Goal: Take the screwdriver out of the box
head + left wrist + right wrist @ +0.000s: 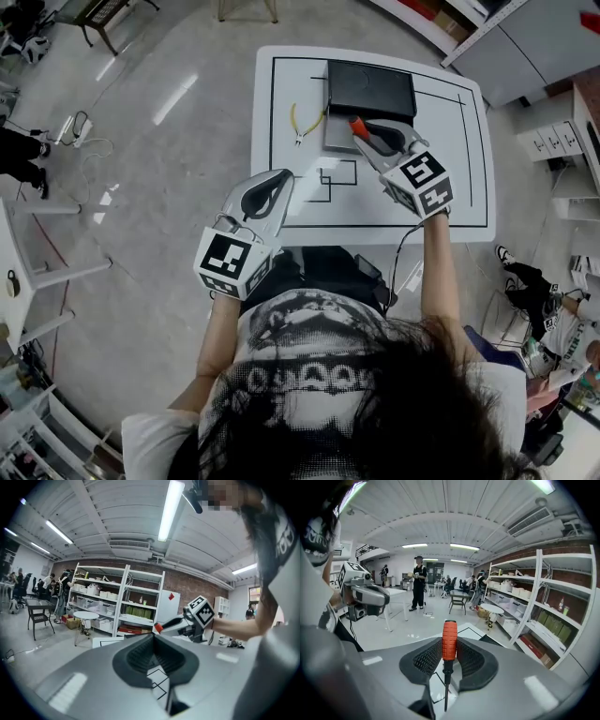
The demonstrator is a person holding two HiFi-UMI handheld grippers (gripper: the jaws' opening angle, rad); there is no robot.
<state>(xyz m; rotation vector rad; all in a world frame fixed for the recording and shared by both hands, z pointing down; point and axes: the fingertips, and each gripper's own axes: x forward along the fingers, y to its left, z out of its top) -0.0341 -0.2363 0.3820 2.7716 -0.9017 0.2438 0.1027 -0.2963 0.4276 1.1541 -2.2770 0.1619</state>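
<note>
The black box [370,89] lies at the far middle of the white table [469,187], with a grey panel [336,136] against its near side. My right gripper [367,134] hangs above the box's near edge, shut on the screwdriver [357,125]. In the right gripper view the orange handle [449,640] stands between the pads and the thin shaft points back toward the camera. My left gripper [279,180] hovers over the table's near left part, jaws together with nothing in them. In the left gripper view my left gripper [153,637] faces the right gripper [176,624].
Yellow-handled pliers [302,122] lie on the table left of the box. Black lines mark out rectangles on the tabletop. Shelving [117,606] and a small round table [86,616] stand beyond. A person [418,581] stands on the floor further off.
</note>
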